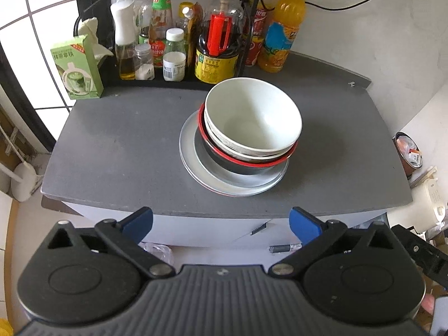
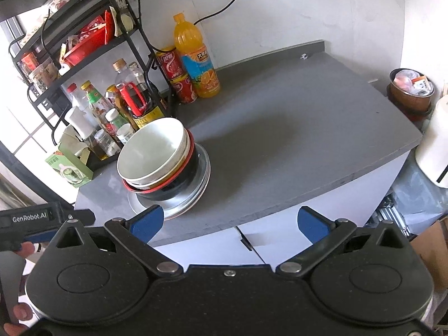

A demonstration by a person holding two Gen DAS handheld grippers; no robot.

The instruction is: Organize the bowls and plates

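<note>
Both grippers, left (image 1: pixel 221 225) and right (image 2: pixel 229 224), gape empty; white bowl (image 1: pixel 252 117) tops stacked plates (image 1: pixel 235 180).

My left gripper (image 1: pixel 221 225) is black, with blue pads on its fingers (image 1: pixel 138 222), silver pivot rivets and a ribbed grey body with one small screw. My right gripper (image 2: pixel 229 224) matches it, its body smooth black. In the right wrist view the other unit's side reads "GenRobot.AI" in white.

On my grey counter (image 1: pixel 112 145) sits one stack: pale plates (image 1: pixel 196 168) at the bottom, a black bowl with red rim (image 1: pixel 240 165) on them, white bowls (image 1: pixel 252 117) nested upright on top.
</note>
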